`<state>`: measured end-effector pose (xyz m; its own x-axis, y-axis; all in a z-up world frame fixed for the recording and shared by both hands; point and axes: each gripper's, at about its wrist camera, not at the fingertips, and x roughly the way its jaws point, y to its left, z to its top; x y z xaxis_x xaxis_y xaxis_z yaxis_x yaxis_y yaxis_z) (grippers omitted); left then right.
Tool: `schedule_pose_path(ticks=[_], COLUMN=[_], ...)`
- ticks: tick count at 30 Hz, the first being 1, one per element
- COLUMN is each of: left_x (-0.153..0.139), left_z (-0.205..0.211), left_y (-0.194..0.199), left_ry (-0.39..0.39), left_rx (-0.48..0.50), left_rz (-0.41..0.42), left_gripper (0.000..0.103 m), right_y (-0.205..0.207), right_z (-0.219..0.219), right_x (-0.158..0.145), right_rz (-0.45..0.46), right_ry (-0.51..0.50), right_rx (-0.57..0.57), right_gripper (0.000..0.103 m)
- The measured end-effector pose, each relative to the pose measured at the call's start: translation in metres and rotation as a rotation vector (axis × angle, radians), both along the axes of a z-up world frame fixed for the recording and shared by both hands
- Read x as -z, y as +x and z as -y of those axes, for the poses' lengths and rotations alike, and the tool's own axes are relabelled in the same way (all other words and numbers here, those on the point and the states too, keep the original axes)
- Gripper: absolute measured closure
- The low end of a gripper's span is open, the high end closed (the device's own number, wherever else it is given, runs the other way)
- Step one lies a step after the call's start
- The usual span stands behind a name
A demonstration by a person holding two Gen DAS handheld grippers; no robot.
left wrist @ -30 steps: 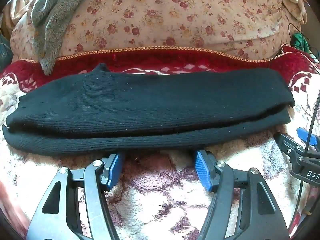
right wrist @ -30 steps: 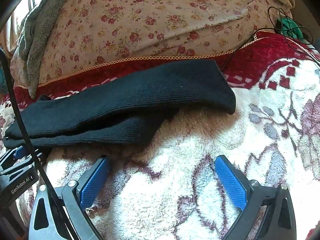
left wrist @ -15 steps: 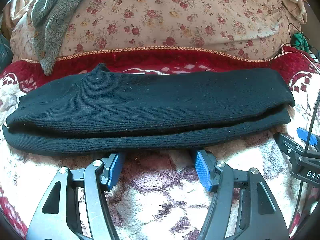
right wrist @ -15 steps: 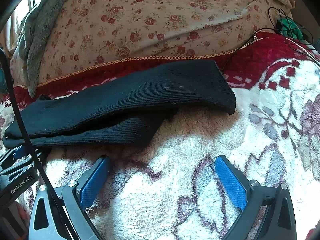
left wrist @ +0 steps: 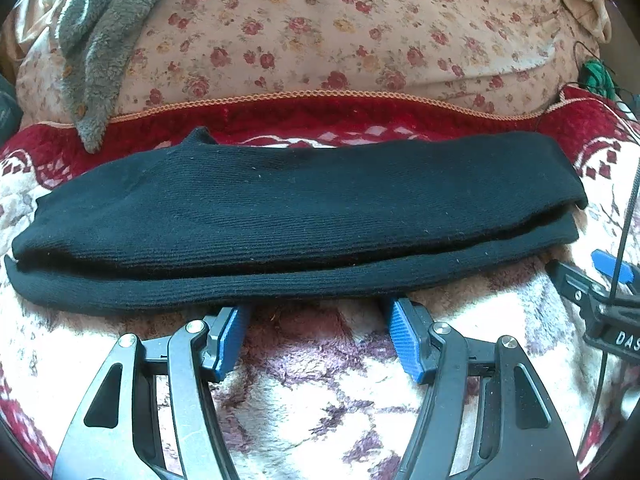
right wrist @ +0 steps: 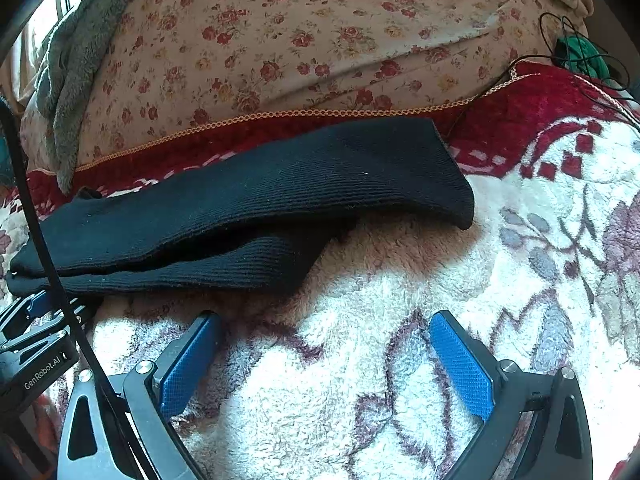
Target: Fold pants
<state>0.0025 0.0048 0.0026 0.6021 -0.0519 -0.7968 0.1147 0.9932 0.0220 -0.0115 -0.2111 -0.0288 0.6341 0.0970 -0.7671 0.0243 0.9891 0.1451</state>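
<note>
The black knit pants [left wrist: 296, 216] lie folded lengthwise into a long band across a fleece blanket [left wrist: 320, 400]; they also show in the right wrist view [right wrist: 248, 208]. My left gripper [left wrist: 318, 314] is open, its blue fingertips at the near edge of the pants, tips slightly under the hem. My right gripper [right wrist: 324, 324] is open and empty, a short way in front of the pants' right end. The right gripper's body shows at the right edge of the left wrist view [left wrist: 600, 292]. The left gripper's body shows at the left edge of the right wrist view [right wrist: 36, 344].
A floral quilt [left wrist: 340, 36] rises behind the pants past a red blanket border [left wrist: 320, 114]. A grey fleece cloth [left wrist: 100, 40] hangs over its left side. A green object with black cables [right wrist: 576, 52] lies at the far right.
My left gripper's jaws have narrowed a little at the pants' near edge. The right gripper and the pants have not moved.
</note>
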Motion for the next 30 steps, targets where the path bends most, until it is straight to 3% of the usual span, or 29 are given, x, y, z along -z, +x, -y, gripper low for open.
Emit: schedule_pose_path(ticks=[5, 8, 12, 17, 24, 30], left_x=[-0.01, -0.017, -0.025, -0.045, -0.051, -0.043], left_z=[-0.017, -0.024, -0.042, -0.079, -0.137, -0.168], left_y=[-0.004, -0.01, -0.017, -0.029, -0.03, -0.028], left_ry=[-0.067, -0.039, -0.047, -0.034, -0.036, -0.063], left_rx=[0.012, -0.011, -0.039, -0.101, -0.204, -0.272], left_rz=[-0.021, -0.014, -0.011, 0.042, 0.044, 0.015], left_gripper=[0.04, 0.04, 0.04, 0.04, 0.04, 0.04], right_y=[-0.007, -0.012, -0.026, -0.034, -0.017, 0.005], right_z=[0.007, 0.003, -0.004, -0.024, -0.049, -0.051], right_x=[-0.005, -0.007, -0.018, -0.035, -0.047, -0.04], right_rz=[0.023, 0.017, 0.028, 0.028, 0.03, -0.005], right_ry=[0.03, 0.006, 0.061, 0.101, 0.202, 0.286], right_rx=[-0.052, -0.133, -0.161, -0.222, -0.288, -0.259], right_gripper=[0.008, 0.015, 0.026, 0.029, 0.042, 0.049])
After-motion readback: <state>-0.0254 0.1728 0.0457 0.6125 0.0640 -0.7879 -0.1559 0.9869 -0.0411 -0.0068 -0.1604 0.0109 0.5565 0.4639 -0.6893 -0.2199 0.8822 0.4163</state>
